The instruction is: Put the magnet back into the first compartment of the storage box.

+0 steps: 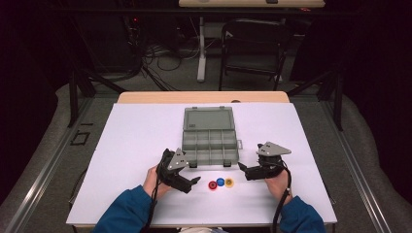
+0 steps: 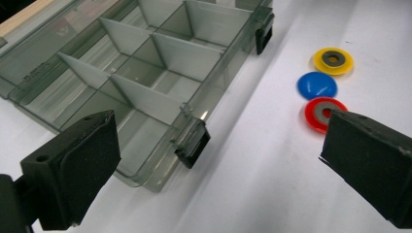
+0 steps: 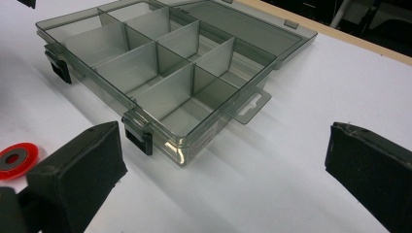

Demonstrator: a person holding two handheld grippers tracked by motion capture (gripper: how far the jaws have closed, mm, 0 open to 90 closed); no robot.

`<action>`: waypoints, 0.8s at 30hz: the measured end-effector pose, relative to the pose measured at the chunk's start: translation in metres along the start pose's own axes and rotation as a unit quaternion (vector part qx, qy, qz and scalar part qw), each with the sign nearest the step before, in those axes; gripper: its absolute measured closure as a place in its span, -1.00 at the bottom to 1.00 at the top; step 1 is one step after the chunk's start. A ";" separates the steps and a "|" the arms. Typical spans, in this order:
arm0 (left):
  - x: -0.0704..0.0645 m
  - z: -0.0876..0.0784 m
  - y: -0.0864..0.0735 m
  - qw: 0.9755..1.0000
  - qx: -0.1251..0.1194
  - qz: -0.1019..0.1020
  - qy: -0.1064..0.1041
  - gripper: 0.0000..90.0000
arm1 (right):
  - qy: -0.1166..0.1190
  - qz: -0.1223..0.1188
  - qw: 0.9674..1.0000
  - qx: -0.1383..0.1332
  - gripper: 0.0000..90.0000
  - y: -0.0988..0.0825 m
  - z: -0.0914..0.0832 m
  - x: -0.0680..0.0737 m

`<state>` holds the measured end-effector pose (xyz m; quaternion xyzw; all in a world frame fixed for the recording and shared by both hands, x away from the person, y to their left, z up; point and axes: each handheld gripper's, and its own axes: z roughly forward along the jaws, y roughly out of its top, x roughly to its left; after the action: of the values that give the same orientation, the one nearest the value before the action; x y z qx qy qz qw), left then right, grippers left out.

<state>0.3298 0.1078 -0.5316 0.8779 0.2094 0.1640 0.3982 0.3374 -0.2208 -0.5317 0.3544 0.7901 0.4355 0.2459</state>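
Observation:
A clear grey compartment box (image 1: 210, 145) lies open mid-table, lid (image 1: 209, 119) folded back; its cells look empty (image 2: 145, 73) (image 3: 160, 73). Three small discs lie in a row in front of it: red (image 1: 212, 185) (image 2: 324, 112), blue (image 1: 220, 182) (image 2: 317, 85), yellow (image 1: 229, 182) (image 2: 333, 60). My left gripper (image 1: 194, 182) is open just left of the red disc, holding nothing. My right gripper (image 1: 243, 169) is open right of the discs, near the box's front right corner. The red disc (image 3: 17, 158) shows at the left edge of the right gripper view.
A white sheet (image 1: 136, 145) covers the table, with wood showing at the far edge (image 1: 204, 97). Two black latches (image 2: 192, 148) (image 3: 138, 133) stick out from the box's front wall. A dark folding chair (image 1: 252, 43) and cables stand beyond the table.

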 end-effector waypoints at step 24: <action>-0.024 0.009 0.015 0.997 0.045 0.038 -0.056 -1.00 | 0.007 -0.012 1.000 0.008 -1.00 -0.003 0.003 -0.002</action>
<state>0.3167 0.0812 -0.5289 0.9099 0.1606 0.1200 0.3631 0.3399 -0.2222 -0.5351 0.3433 0.7997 0.4287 0.2425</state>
